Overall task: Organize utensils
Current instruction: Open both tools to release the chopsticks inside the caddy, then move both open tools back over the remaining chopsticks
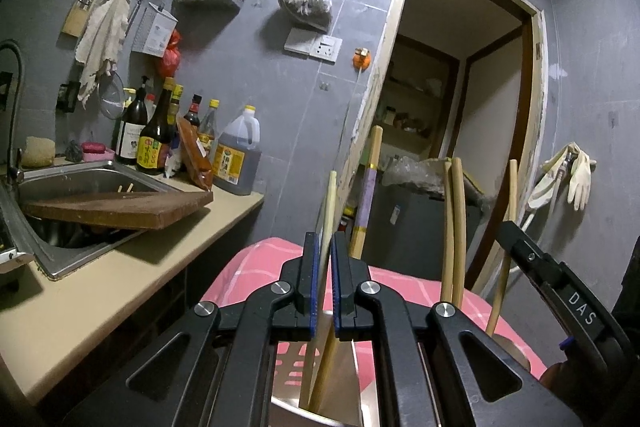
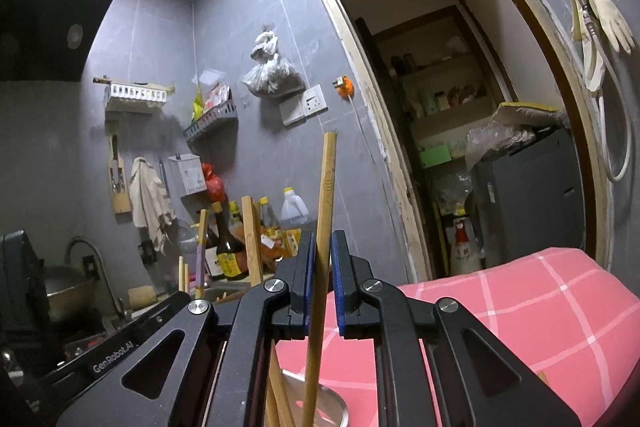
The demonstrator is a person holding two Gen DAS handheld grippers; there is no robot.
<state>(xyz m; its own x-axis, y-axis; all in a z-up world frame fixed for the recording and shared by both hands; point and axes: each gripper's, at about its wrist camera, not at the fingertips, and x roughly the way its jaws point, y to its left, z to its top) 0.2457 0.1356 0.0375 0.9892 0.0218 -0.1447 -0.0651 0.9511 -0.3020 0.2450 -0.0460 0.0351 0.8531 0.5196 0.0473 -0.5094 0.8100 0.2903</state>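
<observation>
Two grippers, the left gripper [image 1: 325,247] and the right gripper [image 2: 323,247], each with one pale chopstick between its pads. Left of the pink checked cloth [image 1: 256,267], one counter [image 1: 132,267] carries one steel sink [image 1: 76,179] and one wooden cutting board [image 1: 120,209]. Right of the cloth, one pair of rubber gloves [image 1: 576,179] hangs on the wall.

Two fisheye views, each from a camera mounted just behind a hand-held gripper and looking forward and slightly upward along its jaws, which fill the near foreground. The left wrist view faces a grey tiled wall, with the counter [image 1: 132,259] and sink [image 1: 80,179] at left and an open doorway [image 1: 460,107] at right. The right wrist view sits further right, facing that same doorway [image 2: 460,107]. Both share the pink checked cloth [image 1: 256,267] and wall socket [image 2: 312,103].
</observation>
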